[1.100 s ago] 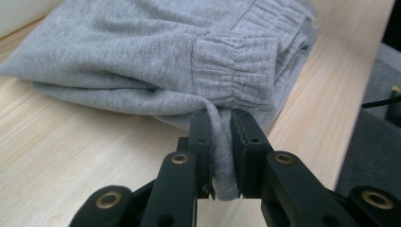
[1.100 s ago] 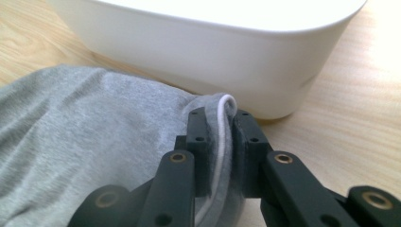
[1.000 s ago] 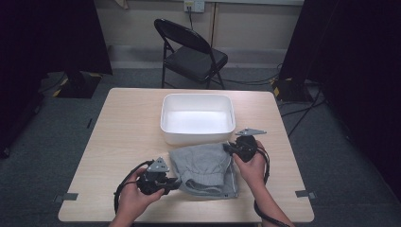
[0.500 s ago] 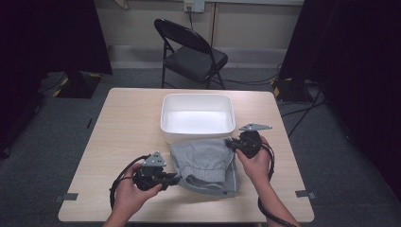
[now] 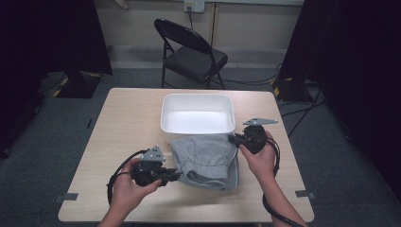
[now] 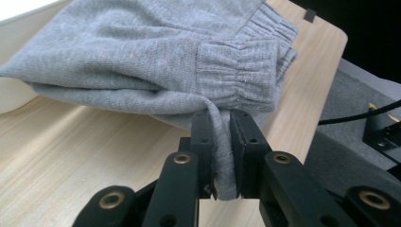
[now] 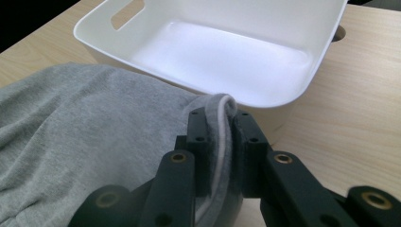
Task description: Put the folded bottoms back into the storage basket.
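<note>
Tabletop: grey garment [image 5: 205, 158] stretched between both grippers.

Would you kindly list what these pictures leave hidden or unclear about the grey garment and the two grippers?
- Folded grey knit garment: its type; folds hide the shape in the high view.
- Left gripper: pinched cloth covers the pad faces in the left gripper view.
- Right gripper: likewise in the right gripper view.
- White plastic tub: the top edge cuts its far rim there.
</note>
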The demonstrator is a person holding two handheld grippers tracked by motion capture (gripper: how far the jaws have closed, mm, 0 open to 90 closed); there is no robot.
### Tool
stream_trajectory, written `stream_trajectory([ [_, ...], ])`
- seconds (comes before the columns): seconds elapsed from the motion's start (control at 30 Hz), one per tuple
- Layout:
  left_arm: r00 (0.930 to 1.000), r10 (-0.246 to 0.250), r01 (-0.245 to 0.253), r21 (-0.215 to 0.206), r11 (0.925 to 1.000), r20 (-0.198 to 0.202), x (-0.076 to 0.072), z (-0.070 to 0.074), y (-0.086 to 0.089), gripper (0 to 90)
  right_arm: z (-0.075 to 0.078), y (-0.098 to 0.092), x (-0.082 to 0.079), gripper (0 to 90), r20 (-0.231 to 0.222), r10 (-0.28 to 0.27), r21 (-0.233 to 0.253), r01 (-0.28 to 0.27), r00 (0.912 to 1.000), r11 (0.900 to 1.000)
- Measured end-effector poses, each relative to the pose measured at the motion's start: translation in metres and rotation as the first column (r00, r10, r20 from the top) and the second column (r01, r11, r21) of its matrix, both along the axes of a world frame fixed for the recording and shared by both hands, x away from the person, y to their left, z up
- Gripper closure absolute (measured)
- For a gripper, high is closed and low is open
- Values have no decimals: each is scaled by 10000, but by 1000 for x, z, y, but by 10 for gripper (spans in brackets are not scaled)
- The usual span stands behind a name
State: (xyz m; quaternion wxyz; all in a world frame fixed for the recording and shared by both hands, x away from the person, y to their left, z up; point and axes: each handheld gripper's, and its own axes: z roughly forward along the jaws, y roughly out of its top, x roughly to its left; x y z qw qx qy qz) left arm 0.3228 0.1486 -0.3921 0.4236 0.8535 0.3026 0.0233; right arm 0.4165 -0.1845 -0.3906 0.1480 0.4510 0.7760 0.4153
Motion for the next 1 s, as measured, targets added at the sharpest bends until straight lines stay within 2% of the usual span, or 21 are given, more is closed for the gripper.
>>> stream_trajectory([
  [0.07, 9999, -40, 39, 85, 10000, 92, 0, 3, -1, 810, 4, 0, 0, 794, 48, 16, 29, -16, 10000, 10000],
  [0.37, 9997, -26, 28, -83, 10000, 246, 1, 16, 0, 810, 18, -3, 0, 793, 162, 36, 51, -37, 9999, 10000],
  [0.47, 9997, 13, -11, -55, 10000, 223, 1, 14, 2, 810, 13, -3, 0, 793, 95, 25, 144, -27, 10000, 9999],
  [0.63, 10000, 86, -86, 68, 9999, -21, 1, 1, 6, 810, -2, 2, 2, 793, -14, 54, 195, -53, 10000, 9998],
  [0.73, 9999, 99, -99, 58, 9999, -54, 1, 1, 8, 810, -4, 6, 3, 794, -45, 113, 261, -111, 9999, 9996],
  [1.0, 9997, 108, -104, -148, 9998, 234, 1, 17, 9, 810, 18, 7, 3, 794, 314, 144, 227, -151, 9994, 9996],
])
